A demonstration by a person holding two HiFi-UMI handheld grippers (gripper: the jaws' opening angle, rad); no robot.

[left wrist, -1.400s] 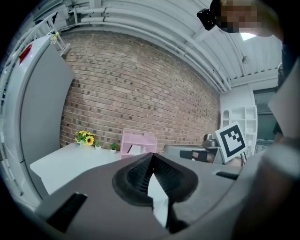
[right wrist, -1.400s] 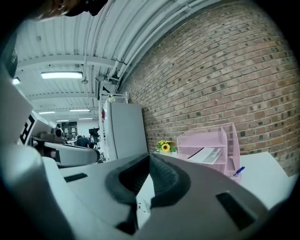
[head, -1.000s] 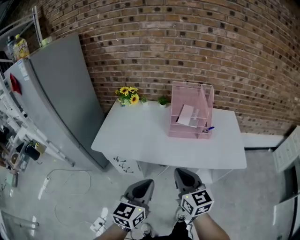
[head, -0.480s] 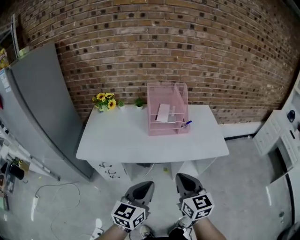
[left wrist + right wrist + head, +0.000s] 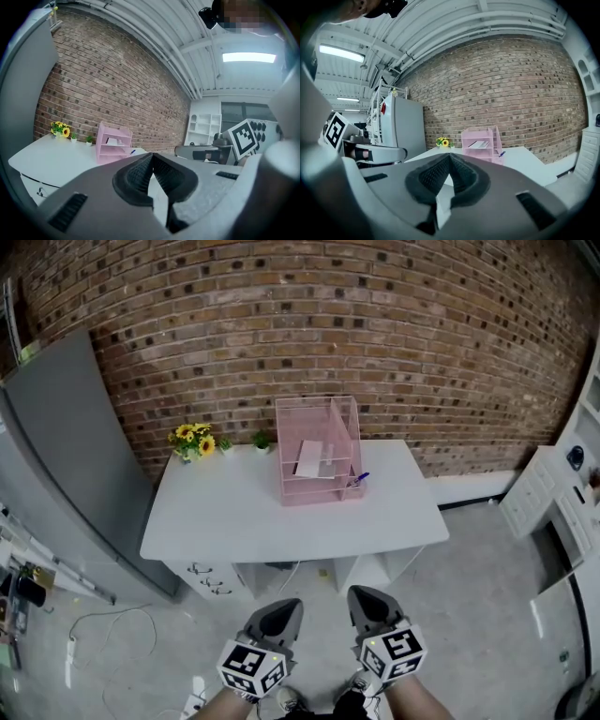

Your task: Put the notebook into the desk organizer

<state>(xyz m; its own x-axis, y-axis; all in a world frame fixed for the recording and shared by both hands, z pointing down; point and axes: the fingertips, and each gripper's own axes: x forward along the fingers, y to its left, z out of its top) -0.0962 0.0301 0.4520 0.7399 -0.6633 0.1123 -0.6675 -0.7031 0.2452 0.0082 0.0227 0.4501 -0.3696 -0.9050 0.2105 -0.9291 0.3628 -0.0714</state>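
A pink desk organizer [image 5: 317, 451] stands toward the back of the white desk [image 5: 234, 521]. A white notebook [image 5: 311, 457] lies on one of its shelves, and a blue pen [image 5: 357, 480] rests at its right front corner. My left gripper [image 5: 281, 607] and right gripper [image 5: 367, 596] hang side by side over the floor, well short of the desk's front edge. Both are shut and hold nothing. The left gripper view shows the organizer [image 5: 114, 143] far beyond the closed jaws. The right gripper view shows it [image 5: 480, 143] with the notebook [image 5: 478, 144] inside.
Sunflowers [image 5: 190, 439] and two small potted plants [image 5: 262, 439] line the desk's back edge by the brick wall. A tall grey cabinet [image 5: 56, 456] stands left of the desk, and white shelving [image 5: 562, 493] stands at the right. Cables [image 5: 103, 624] lie on the floor at the left.
The head view has swung, so the desk and organizer now sit further left and a little smaller in frame. Both grippers keep their place at the bottom, still shut.
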